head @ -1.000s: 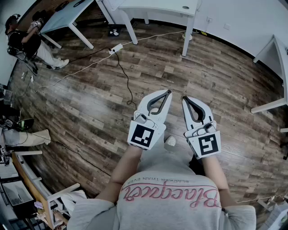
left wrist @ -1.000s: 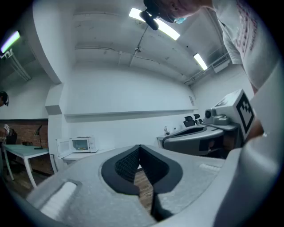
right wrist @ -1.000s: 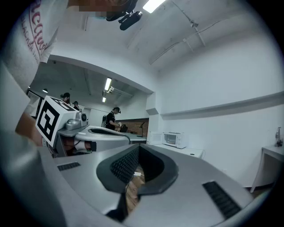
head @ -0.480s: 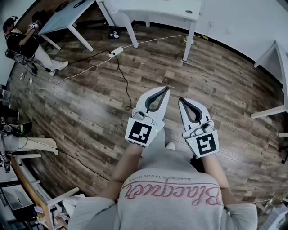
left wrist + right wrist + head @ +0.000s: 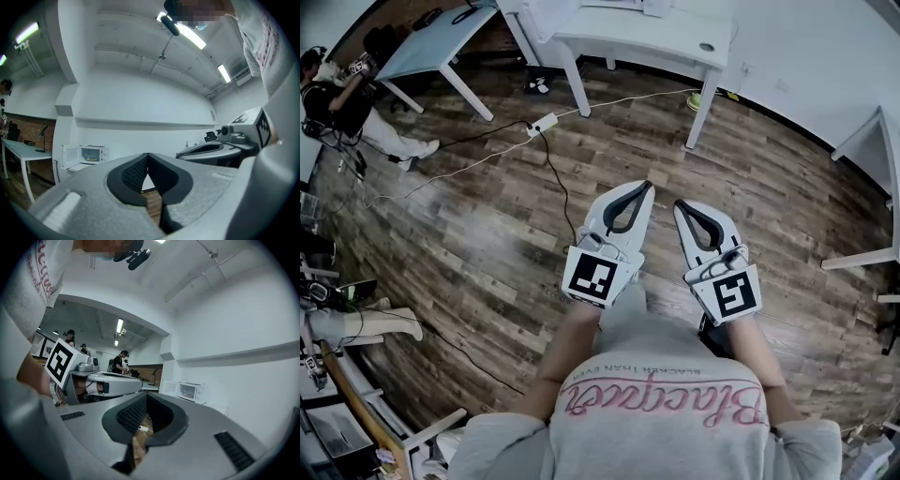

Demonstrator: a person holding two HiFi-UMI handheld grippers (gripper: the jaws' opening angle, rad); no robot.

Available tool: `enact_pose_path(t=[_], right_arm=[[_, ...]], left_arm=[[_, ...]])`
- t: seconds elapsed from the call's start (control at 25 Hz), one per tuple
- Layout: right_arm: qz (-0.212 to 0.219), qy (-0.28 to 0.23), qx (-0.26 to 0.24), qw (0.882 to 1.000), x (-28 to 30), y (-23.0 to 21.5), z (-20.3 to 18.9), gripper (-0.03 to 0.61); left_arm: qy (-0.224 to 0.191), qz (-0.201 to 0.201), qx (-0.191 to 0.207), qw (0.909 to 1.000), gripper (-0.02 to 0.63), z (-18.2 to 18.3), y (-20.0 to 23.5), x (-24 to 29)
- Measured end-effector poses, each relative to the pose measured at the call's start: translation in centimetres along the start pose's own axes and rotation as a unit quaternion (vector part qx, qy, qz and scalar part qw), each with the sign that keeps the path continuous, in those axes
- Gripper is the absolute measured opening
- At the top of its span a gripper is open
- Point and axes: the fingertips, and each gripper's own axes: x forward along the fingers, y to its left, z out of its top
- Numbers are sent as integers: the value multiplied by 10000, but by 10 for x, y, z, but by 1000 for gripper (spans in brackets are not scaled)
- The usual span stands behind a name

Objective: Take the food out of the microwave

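Above the floor [image 5: 487, 234], the left gripper [image 5: 645, 187] and right gripper [image 5: 682, 206] are both clenched, empty. One open microwave [image 5: 92, 153] stands ahead.

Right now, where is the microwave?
The microwave stands far ahead on a white table against the white wall, with its door open. In the left gripper view it shows to the left of the left gripper.
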Motion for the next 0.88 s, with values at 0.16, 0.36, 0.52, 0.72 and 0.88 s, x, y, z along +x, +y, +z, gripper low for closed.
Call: enact_pose_path(t=[0.16, 0.36, 0.52, 0.72, 0.88], right_arm=[[31, 17, 13, 10000, 43, -8, 2, 9], [-21, 29, 21, 10000, 94, -19, 5, 9], [-93, 19, 8, 10000, 128, -25, 7, 9], [-115, 65, 22, 9999, 150, -29, 2, 9], [-179, 268, 78, 9994, 158, -35, -7, 9]], left_arm=[[-39, 5, -24, 10000, 5, 0, 39, 19], [-130, 22, -75, 9999, 5, 2, 85, 36], [-97, 51, -58, 9999, 5, 1, 120, 44], [-32, 45, -50, 10000, 5, -11, 142, 54], [-31, 13, 11, 10000, 5, -13, 147, 59]])
